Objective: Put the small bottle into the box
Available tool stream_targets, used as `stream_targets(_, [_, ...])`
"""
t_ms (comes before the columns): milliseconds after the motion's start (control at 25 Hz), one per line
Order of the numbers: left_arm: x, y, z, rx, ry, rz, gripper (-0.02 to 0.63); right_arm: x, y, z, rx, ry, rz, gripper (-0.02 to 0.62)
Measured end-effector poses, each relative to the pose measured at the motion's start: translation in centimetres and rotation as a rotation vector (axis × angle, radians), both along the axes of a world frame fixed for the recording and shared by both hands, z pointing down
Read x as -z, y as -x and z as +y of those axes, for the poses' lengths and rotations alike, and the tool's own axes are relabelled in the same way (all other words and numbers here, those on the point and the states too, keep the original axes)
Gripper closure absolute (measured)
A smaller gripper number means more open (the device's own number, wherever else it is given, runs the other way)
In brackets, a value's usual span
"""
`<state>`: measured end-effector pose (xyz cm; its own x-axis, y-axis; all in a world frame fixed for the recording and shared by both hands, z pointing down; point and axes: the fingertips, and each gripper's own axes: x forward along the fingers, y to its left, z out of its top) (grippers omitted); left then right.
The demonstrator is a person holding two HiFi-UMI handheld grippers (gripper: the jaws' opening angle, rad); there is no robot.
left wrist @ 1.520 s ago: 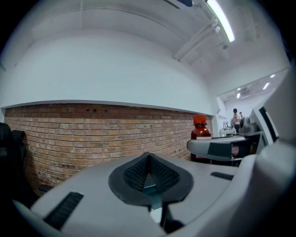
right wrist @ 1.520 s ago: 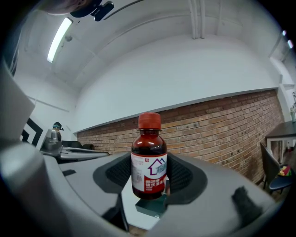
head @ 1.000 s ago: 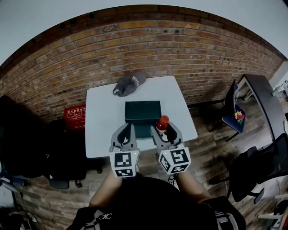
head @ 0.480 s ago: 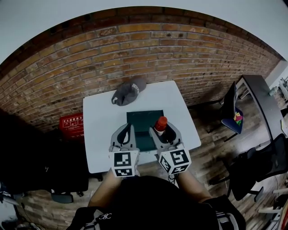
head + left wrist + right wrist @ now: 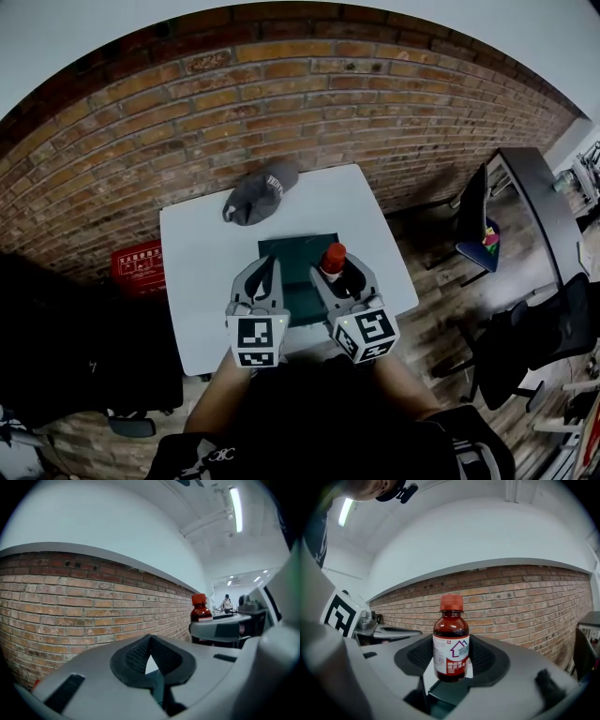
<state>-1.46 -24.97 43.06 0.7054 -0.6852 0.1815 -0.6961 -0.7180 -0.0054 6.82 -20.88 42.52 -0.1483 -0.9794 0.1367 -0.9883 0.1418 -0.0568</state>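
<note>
White table (image 5: 192,272), small bottle (image 5: 451,644) upright between right gripper (image 5: 451,660) fingers (image 5: 486,659), above box (image 5: 298,251)

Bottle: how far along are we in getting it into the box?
Done: the right gripper is shut on the bottle, which is upright and lifted. In hand: it hangs over the box. Left: lower it in and release. The left gripper is shut and empty.

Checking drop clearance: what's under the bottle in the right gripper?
The dark green box sits below the small bottle held in the right gripper, on the white table. That gripper covers part of the box, so its contents can't be seen.
</note>
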Motion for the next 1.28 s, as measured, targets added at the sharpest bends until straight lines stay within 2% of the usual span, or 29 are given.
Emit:
stream_targets(160, [-0.7, -0.9, -0.4, 0.041, 0.014, -0.017, 0.600, -0.8, -1.3, -0.5, 0.041, 0.018, 0.017, 0.370])
stream_targets(520, [-1.5, -1.7, 0.3, 0.172, 0.060, 0.006, 0.600, -3.2, -3.5, -0.7, 0.197, 0.080, 0.054, 0.370])
stream_targets(720, [-2.1, -1.5, 1.1, 0.225, 0.063, -0.010, 0.600, -5.4, -2.6, -0.2, 0.327, 0.143, 0.121, 0.370])
stream_targets(920, [-3.0, 0.0, 2.0, 0.278, 0.078, -0.038, 0.600, -8.8, -0.8, 0.4, 0.477, 0.217, 0.260, 0.370])
stream_targets(1280, [-3.5, 3.3, 2.3, 0.376, 0.093, -0.046, 0.600, -14.4, 1.6, 1.7, 0.643, 0.341, 0.382, 0.370])
